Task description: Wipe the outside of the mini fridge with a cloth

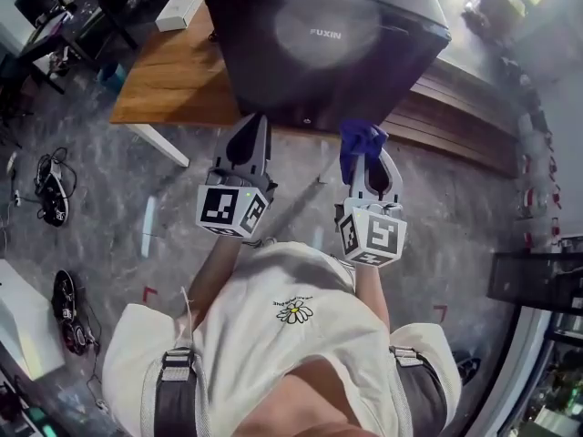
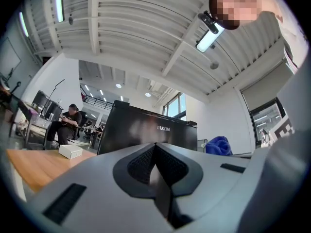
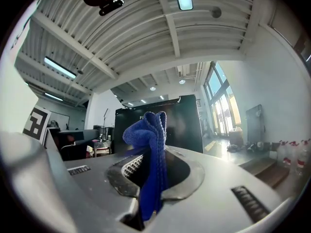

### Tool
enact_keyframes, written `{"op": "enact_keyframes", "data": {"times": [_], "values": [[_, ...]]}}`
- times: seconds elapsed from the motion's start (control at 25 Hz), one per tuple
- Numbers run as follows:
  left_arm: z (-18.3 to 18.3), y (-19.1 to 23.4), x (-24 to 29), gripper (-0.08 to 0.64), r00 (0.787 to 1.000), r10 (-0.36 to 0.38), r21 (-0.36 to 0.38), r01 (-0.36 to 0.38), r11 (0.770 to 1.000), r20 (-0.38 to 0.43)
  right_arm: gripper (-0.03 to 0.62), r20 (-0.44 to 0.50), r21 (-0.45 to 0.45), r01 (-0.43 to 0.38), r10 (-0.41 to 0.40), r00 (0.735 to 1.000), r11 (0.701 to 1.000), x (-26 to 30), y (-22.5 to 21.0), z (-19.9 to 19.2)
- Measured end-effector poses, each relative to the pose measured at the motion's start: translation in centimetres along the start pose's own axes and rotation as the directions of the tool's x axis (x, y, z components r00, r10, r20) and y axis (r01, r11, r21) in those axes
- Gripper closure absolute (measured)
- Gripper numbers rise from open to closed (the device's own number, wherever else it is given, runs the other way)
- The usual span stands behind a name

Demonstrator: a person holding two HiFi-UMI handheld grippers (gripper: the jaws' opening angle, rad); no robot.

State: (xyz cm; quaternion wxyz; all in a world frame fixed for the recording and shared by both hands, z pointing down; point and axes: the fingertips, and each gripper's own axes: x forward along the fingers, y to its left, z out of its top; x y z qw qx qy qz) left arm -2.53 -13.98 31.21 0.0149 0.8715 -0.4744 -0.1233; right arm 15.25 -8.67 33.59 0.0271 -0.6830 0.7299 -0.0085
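Observation:
The black mini fridge (image 1: 332,39) stands on a wooden table (image 1: 178,80); it shows ahead in the left gripper view (image 2: 146,130) and in the right gripper view (image 3: 180,125). My right gripper (image 1: 363,146) is shut on a blue cloth (image 1: 358,144), which sticks up from between its jaws (image 3: 148,149). It hangs just below the fridge's front, apart from it. My left gripper (image 1: 249,135) is shut with nothing in it, also short of the fridge front (image 2: 155,164).
A white box (image 1: 178,9) lies on the table left of the fridge. Cables and shoes lie on the grey floor at the left (image 1: 50,189). A person (image 2: 68,123) sits at a desk far behind. Wooden steps (image 1: 465,126) run at the right.

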Motion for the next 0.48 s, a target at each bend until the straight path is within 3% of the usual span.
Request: {"op": "enact_keyframes", "data": {"times": [0.08, 0.28, 0.48], "values": [[0.6, 0.3, -0.2, 0.555, 1.0, 0.009, -0.039, -0.009, 0.999, 0.021, 0.531, -0.003, -0.008, -0.013, 0.013, 1.0, 1.0, -0.1, 0.3, 0.1], [1.4, 0.1, -0.8, 0.555, 0.999, 0.013, -0.026, -0.011, 1.0, 0.048, 0.531, -0.005, -0.007, -0.041, 0.041, 0.999, 0.999, -0.4, 0.8, -0.4], [2.0, 0.3, -1.7, 0.555, 0.997, 0.003, -0.064, 0.002, 0.998, 0.073, 0.531, -0.006, 0.001, -0.039, 0.039, 0.999, 0.999, -0.9, 1.2, -0.4]]}}
